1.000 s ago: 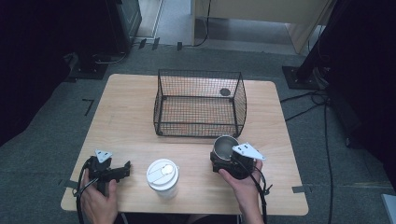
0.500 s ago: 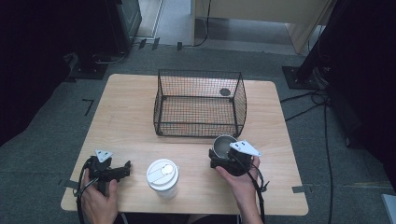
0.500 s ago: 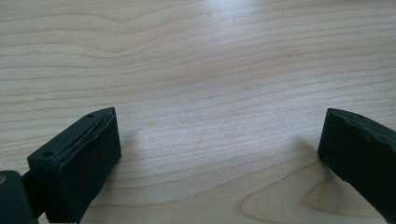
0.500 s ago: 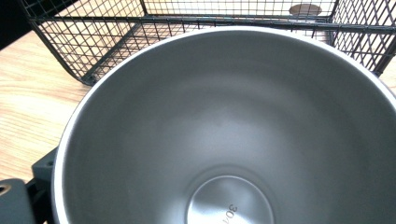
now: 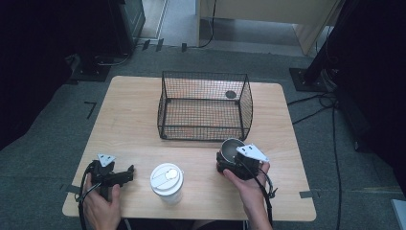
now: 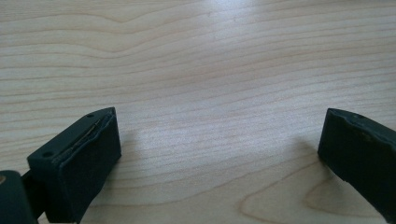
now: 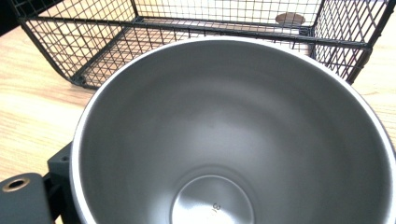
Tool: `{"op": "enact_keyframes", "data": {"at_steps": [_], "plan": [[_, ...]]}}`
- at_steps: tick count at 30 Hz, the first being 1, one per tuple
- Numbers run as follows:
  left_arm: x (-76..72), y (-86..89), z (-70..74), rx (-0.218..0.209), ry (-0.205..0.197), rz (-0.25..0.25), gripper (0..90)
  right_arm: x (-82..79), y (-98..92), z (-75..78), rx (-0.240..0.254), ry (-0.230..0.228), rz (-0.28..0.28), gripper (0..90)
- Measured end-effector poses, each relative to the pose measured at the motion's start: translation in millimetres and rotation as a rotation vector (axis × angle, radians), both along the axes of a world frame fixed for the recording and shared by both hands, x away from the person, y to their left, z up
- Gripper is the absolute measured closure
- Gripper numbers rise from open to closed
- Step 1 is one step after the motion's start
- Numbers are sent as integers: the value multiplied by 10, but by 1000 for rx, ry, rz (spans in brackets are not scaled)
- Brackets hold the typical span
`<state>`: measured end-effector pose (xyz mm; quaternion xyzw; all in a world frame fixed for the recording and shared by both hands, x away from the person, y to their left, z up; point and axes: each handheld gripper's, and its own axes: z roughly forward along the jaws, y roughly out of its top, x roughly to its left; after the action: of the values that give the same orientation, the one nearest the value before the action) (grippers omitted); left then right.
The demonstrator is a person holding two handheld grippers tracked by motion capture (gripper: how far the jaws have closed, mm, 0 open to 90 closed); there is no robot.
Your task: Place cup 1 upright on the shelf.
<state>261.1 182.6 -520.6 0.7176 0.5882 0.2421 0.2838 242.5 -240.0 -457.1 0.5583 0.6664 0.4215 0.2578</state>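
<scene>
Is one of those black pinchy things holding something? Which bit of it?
The right gripper, whose jaws have just been closing, has the metal cup between them, around its sides near the rim; a firm grip can't be told. The left gripper holds nothing.

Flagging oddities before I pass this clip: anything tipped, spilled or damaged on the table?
Nothing stands out. The steel cup is upright and empty beside the wire basket; the lidded paper cup stands upright; no spill on the table.

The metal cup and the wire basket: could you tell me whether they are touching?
Cannot tell. In the high view the metal cup sits right at the wire basket front edge, and in the right gripper view its rim overlaps the mesh, so neither shows a gap or contact plainly.
</scene>
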Motion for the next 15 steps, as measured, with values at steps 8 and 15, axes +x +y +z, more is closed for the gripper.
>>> {"op": "enact_keyframes", "data": {"at_steps": [8,15], "plan": [[0,0,0,0,0,0,0,-19,62,111,5,-27,-1,71],[0,0,0,0,0,0,0,-49,93,205,14,-57,19,72]]}}
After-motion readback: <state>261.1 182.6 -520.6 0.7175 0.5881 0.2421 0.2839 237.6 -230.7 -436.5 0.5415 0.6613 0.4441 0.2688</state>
